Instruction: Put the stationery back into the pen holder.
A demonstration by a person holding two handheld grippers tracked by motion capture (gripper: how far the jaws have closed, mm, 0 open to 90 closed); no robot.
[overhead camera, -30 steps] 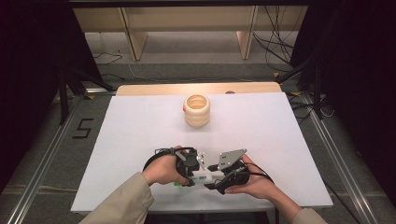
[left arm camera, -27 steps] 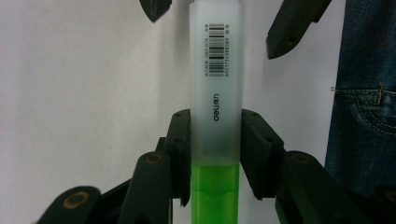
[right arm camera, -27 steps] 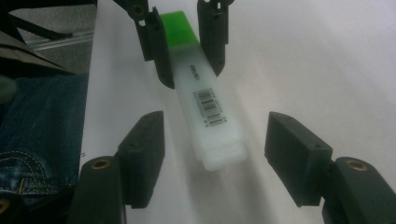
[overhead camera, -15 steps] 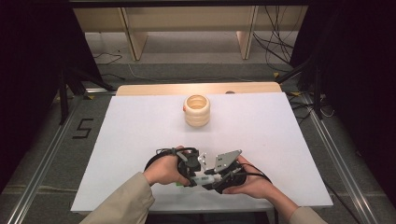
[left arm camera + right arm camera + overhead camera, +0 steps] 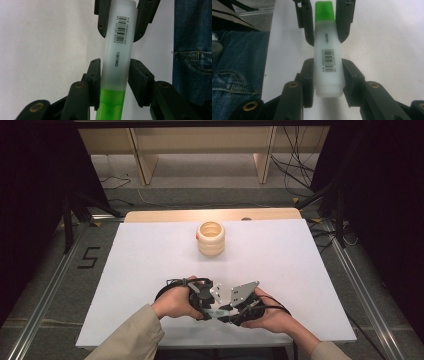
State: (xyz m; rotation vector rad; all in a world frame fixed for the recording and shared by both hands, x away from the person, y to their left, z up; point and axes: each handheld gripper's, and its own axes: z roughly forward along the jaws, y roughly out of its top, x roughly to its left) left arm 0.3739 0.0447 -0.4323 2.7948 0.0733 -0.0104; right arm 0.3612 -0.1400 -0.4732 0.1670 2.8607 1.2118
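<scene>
A green highlighter (image 5: 328, 52) bridges both grippers: the right gripper (image 5: 328, 75), jaws just closing, clamps its six-o'clock frosted end, while the left gripper (image 5: 115, 75) pinches near the green end.

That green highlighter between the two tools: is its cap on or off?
On. In the left gripper view the frosted cap still covers the highlighter's green body, with no tip showing at either end.

Beige sleeves (image 5: 132, 335), blue jeans (image 5: 192, 50); black jaws with brass pivots, grey three-cornered plate (image 5: 242, 292), black cables.
</scene>
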